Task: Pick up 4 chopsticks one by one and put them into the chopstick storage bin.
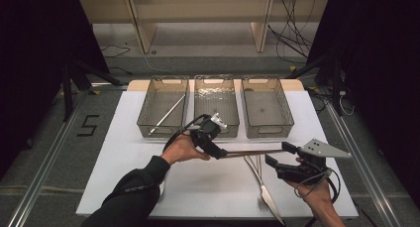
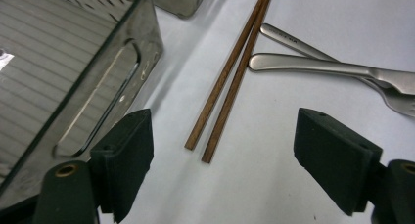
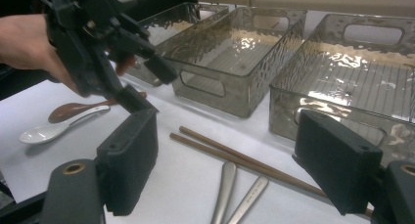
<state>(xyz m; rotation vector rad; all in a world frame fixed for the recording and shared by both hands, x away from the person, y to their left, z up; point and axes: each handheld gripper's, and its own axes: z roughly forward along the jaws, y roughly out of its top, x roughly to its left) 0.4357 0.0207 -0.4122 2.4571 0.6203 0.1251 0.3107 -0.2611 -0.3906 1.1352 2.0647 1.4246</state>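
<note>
Two brown wooden chopsticks (image 1: 253, 151) lie side by side on the white mat (image 1: 198, 187), running between my two grippers. My left gripper (image 1: 218, 150) is open and low over their left ends (image 2: 215, 111), which lie between its jaws in the left gripper view. My right gripper (image 1: 280, 155) is open at their other end, just above the mat. In the right gripper view the chopsticks (image 3: 235, 156) run across between its jaws, and the left gripper (image 3: 125, 72) hangs beyond them. Neither gripper holds anything.
Three clear bins stand in a row at the back; the left bin (image 1: 163, 105) holds a thin metal rod (image 1: 168, 114), the middle bin (image 1: 216, 104) and right bin (image 1: 266, 105) look bare. Two metal utensils (image 1: 262, 185) cross near the front. A white spoon (image 3: 49, 131) and a brown spoon (image 3: 73, 109) lie beyond the left hand.
</note>
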